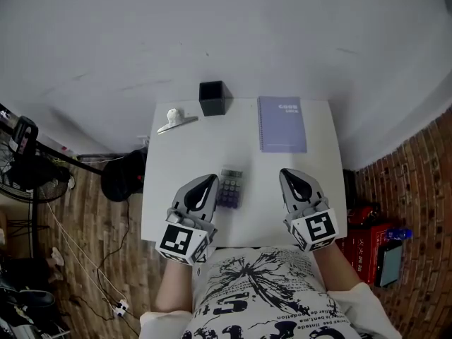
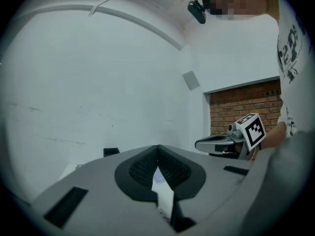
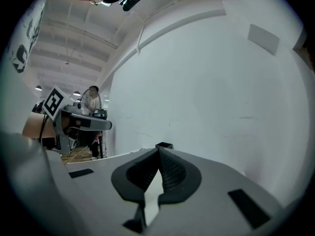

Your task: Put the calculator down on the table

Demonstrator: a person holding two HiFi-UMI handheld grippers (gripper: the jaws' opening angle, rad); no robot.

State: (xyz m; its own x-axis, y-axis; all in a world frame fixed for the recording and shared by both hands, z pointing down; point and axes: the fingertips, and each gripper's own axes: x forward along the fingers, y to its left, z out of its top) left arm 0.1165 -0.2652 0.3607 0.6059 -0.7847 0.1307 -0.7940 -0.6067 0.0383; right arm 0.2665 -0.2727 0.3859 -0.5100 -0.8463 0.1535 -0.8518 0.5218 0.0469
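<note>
White counter [image 1: 183,157], calculator [image 1: 229,188] lying flat just beside left gripper [image 1: 210,181]
Jaws pressed together, empty, on left and on right gripper [image 1: 288,176] alike — sideways swing could shove calculator askew.

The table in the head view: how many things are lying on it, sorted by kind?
Calculator: 1
Purple notebook: 1
Black open-topped box: 1
Small white and silver item, perhaps a clip: 1
Total: 4
</note>
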